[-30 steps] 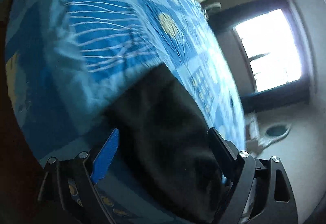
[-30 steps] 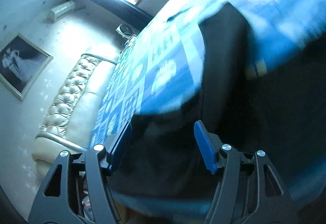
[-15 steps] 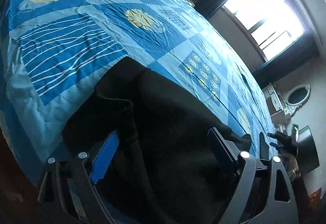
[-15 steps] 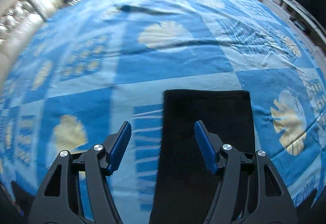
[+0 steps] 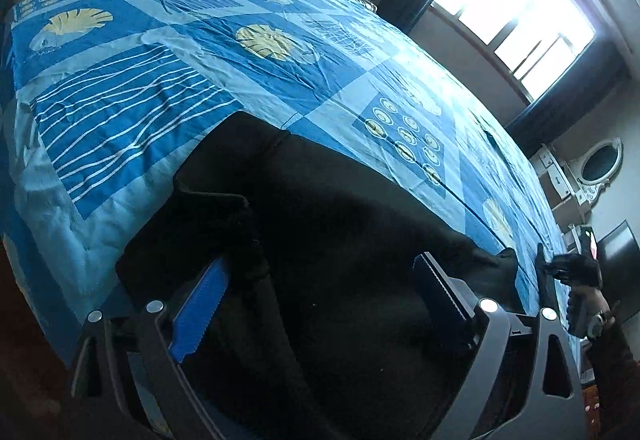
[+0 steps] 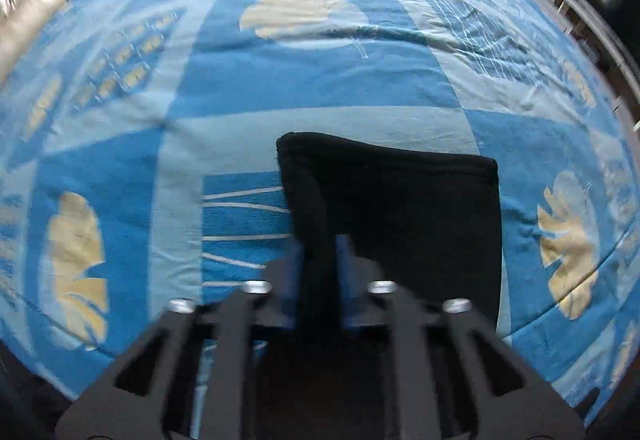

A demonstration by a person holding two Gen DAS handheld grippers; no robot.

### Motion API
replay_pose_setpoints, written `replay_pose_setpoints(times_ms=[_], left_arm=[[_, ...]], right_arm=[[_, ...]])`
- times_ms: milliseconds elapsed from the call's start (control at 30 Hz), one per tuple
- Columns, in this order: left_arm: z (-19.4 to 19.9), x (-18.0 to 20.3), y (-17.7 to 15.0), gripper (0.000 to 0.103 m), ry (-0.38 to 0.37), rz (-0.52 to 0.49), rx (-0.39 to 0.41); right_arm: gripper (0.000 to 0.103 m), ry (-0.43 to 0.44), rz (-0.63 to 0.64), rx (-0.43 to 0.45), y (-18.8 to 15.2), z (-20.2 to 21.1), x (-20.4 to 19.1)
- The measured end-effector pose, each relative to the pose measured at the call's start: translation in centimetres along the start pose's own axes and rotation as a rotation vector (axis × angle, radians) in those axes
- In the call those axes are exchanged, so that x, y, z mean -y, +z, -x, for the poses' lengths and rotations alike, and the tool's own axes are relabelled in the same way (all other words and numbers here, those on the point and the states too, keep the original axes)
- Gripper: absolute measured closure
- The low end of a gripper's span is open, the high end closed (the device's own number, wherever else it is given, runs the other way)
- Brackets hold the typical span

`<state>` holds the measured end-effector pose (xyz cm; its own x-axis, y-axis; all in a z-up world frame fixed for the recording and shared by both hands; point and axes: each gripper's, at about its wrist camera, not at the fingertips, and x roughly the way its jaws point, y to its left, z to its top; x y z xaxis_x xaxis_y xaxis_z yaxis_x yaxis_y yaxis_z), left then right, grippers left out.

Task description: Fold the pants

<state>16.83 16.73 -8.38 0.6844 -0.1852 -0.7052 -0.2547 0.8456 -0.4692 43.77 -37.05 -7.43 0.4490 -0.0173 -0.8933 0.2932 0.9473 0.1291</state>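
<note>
The black pants (image 6: 400,216) lie near the bed's (image 5: 120,112) front edge, flat and seemingly still unfolded. The right tool (image 6: 318,260) has pinched their left hem edge; the left tool (image 5: 316,304) hangs over them, wide and opening further, with nothing gripped. Beyond the pants, the bedspread offers open room.

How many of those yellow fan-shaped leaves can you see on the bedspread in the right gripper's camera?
3: one leaf near the top middle, one at the left, one at the right. The black pants may hide more.
</note>
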Motion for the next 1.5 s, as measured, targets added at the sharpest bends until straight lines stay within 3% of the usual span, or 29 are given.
replay_pose_setpoints(times_ms=[167, 300, 500, 633, 800, 967, 1133, 1333, 1500], left_arm=[[0.3, 0.2, 0.3, 0.011, -0.003, 0.0, -0.002], [1.5, 1.4, 0.2, 0.011, -0.005, -0.033, 0.021], [3.4, 6.4, -1.6, 0.011, -0.18, -0.062, -0.027], [3.9, 11.9, -4.9, 0.011, -0.333, -0.123, -0.111], [3.4, 17.7, -10.2, 0.011, -0.494, -0.119, -0.233], [1.8, 21.9, -15.6, 0.011, -0.565, -0.068, -0.342], [-0.1, 25.8, -20.2, 0.011, -0.664, 0.027, -0.443], [-1.7, 27.4, -23.2, 0.011, -0.664, 0.086, -0.507], [-2.6, 27.8, -23.0, 0.011, -0.618, 0.067, -0.451]], right_arm=[[0.095, 0.151, -0.055, 0.152, -2.7, 6.6, 4.3], [0.095, 0.277, -0.134, 0.305, -7.2, 13.6, 10.8], [0.095, 0.363, -0.294, 0.448, -16.2, 20.8, 21.9], [0.095, 0.37, -0.395, 0.444, -21.7, 21.3, 27.5], [0.095, 0.419, -0.534, 0.365, -27.2, 18.7, 32.4], [0.095, 0.522, -0.67, 0.36, -30.5, 16.7, 34.7], [0.095, 0.575, -0.699, 0.368, -31.0, 16.2, 35.0], [0.095, 0.612, -0.701, 0.382, -31.1, 16.1, 35.7], [0.095, 0.633, -0.705, 0.388, -31.4, 15.8, 35.9]])
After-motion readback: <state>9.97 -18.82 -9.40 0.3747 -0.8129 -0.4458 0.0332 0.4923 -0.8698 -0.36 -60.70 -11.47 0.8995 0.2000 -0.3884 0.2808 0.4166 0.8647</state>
